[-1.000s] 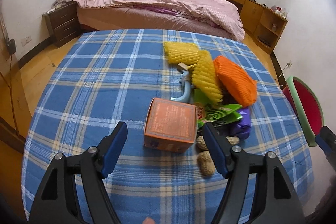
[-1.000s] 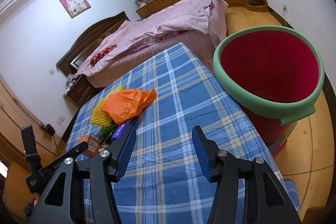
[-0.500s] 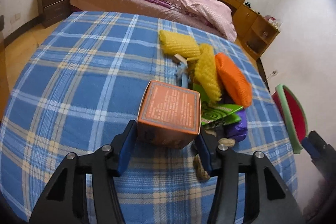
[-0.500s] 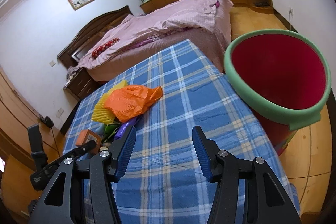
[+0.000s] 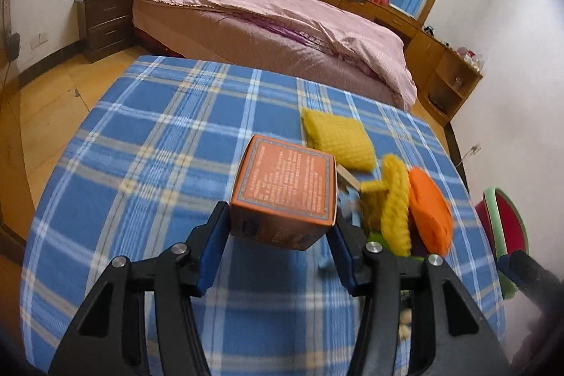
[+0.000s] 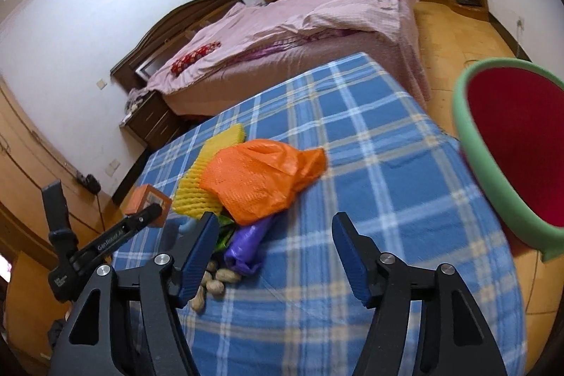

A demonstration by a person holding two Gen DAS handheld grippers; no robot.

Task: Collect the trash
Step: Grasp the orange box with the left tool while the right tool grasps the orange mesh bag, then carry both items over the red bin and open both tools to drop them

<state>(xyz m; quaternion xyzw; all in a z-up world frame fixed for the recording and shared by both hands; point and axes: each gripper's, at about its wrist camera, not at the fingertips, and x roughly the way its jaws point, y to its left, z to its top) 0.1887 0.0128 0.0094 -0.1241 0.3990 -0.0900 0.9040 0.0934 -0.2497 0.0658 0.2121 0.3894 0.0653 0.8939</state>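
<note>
My left gripper (image 5: 278, 231) is shut on an orange cardboard box (image 5: 285, 189) and holds it above the blue plaid table (image 5: 158, 147); the box also shows in the right wrist view (image 6: 146, 205). A trash pile lies right of it: yellow foam nets (image 5: 338, 140), an orange net bag (image 6: 261, 178), a purple wrapper (image 6: 246, 245), a green wrapper and peanuts (image 6: 215, 284). My right gripper (image 6: 275, 249) is open and empty above the table, just right of the pile. A red bin with a green rim (image 6: 511, 150) stands off the table's right edge.
A bed with a pink cover (image 5: 275, 20) stands beyond the table. A dark nightstand (image 5: 105, 20) is at its left. Wooden cabinets (image 5: 444, 80) line the far right wall. The floor is wooden.
My left gripper closed on the orange box and lifted it off the table. My right gripper swung left toward the trash pile, so the bin slid to the right edge of its view.
</note>
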